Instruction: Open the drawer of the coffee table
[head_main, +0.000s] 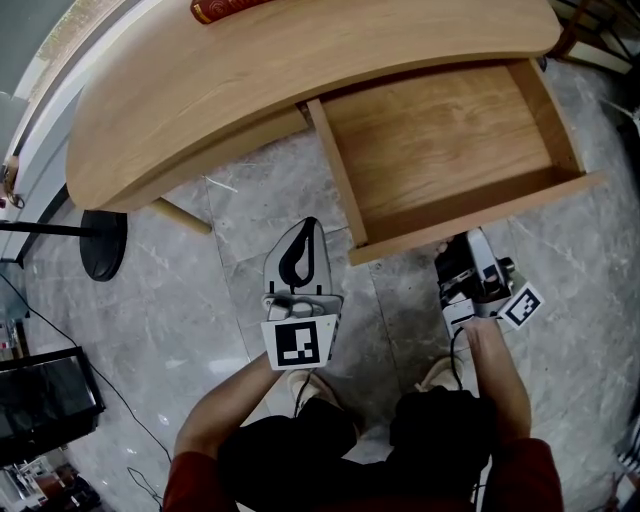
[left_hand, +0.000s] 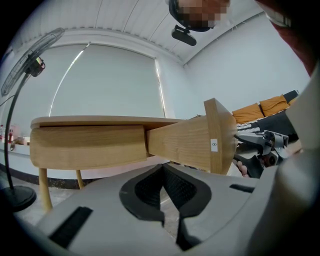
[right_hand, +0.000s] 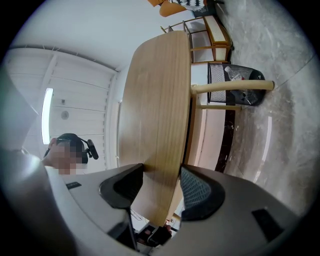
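The wooden coffee table (head_main: 250, 80) has its drawer (head_main: 450, 150) pulled far out toward me, and the drawer is empty inside. My right gripper (head_main: 470, 245) sits at the drawer's front panel (head_main: 480, 215). In the right gripper view the panel (right_hand: 157, 100) runs between the two pads, and my right gripper (right_hand: 162, 175) is shut on its edge. My left gripper (head_main: 305, 228) hangs over the floor to the left of the drawer, touching nothing. In the left gripper view its tips (left_hand: 162, 167) meet with nothing between them, and the drawer's side (left_hand: 185, 142) shows beyond.
A red-brown object (head_main: 225, 8) lies on the table's far edge. A black fan base (head_main: 103, 245) stands on the marble floor at the left, near a table leg (head_main: 180, 215). A black mesh bin (right_hand: 235, 85) stands beyond the table. A dark cabinet (head_main: 40, 400) is at the lower left.
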